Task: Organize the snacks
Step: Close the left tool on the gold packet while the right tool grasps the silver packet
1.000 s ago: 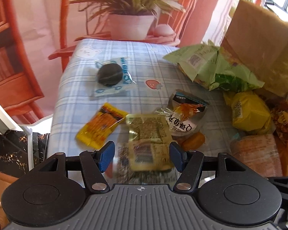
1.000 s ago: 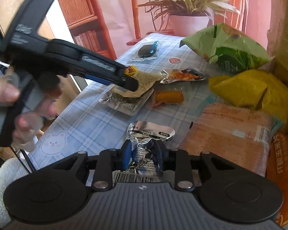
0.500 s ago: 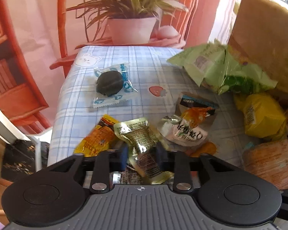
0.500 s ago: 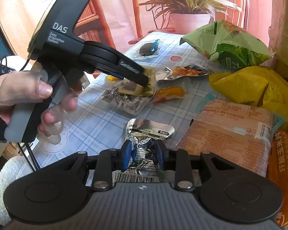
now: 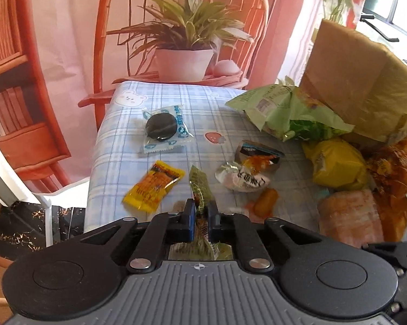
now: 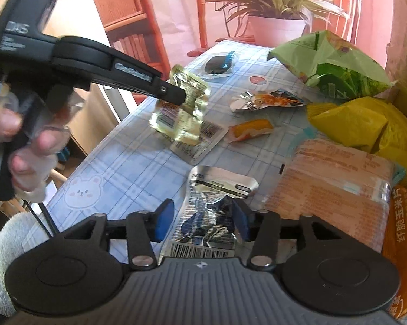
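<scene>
Left gripper [image 5: 200,220] was pressed together on a greenish-yellow snack packet [image 5: 199,189], pinched edge-on and held clear of the blue plaid tablecloth [image 5: 117,146]; in the right wrist view the same packet [image 6: 184,111] hung crumpled from the fingertips, above a flat clear packet with a barcode [image 6: 203,140]. A hand [image 6: 22,140] gripped that tool's handle. Right gripper [image 6: 200,223] was opening, jaws apart on either side of a crumpled silver foil packet [image 6: 217,197] lying on the cloth; pads did not appear to press it. On the cloth, far end: a dark round biscuit in a clear wrapper [image 5: 163,128]. Nearer: a yellow sachet [image 5: 152,187], a white-and-orange pouch [image 5: 249,170], and a small orange piece in clear wrap [image 5: 265,200]. Along the right side lay a pale green bag [image 5: 287,111], a yellow bag [image 5: 336,165], a pink-orange wrapped pack [image 5: 349,216] and a brown paper bag [image 5: 360,81], piled touching. A potted plant [image 5: 184,54] stood beyond the table's far edge.
</scene>
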`<state>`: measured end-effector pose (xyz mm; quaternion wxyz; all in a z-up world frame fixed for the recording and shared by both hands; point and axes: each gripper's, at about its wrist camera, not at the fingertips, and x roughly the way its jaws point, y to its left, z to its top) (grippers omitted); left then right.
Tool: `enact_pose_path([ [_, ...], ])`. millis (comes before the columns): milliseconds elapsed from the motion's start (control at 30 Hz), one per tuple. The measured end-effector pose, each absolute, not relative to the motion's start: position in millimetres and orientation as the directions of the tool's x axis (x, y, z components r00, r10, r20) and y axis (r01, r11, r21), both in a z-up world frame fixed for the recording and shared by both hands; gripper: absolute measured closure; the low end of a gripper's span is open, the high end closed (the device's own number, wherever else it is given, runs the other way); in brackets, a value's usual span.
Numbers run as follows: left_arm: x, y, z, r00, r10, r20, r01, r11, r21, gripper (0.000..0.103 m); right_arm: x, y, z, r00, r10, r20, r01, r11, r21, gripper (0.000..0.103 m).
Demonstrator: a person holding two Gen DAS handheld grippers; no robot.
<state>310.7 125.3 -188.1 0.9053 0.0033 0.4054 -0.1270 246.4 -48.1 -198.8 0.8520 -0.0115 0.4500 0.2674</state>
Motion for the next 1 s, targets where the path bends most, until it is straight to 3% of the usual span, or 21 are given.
enact_pose_path([
  [300, 274.6, 143.8, -200.8, 0.592, -0.275, -0.758, 0.271, 0.953, -0.134, 0.094, 243.5, -39.5, -201.1, 0.456, 0.394, -0.798, -0.46, 0.872, 0.167, 0.046],
  [567, 274.1, 146.2, -212.7, 0.569, -0.263, -0.779, 0.249, 0.958, -0.141, 0.086, 243.0, -36.5, -202.0, 0.455, 0.383, -0.804, -0.465, 0.872, 0.152, 0.045],
  [900, 277.4, 148.6, -225.8, 0.536, -0.33, -0.777, 0.193, 0.944, -0.268, 0.081, 242.3, -36.1, -203.1, 0.456, 0.391, -0.799, -0.479, 0.865, 0.15, 0.044],
  [1000, 277.6, 144.1, -225.8, 0.536, -0.338, -0.773, 0.202, 0.941, -0.271, 0.074, 242.1, -36.5, -203.2, 0.455, 0.393, -0.799, -0.483, 0.863, 0.15, 0.043],
])
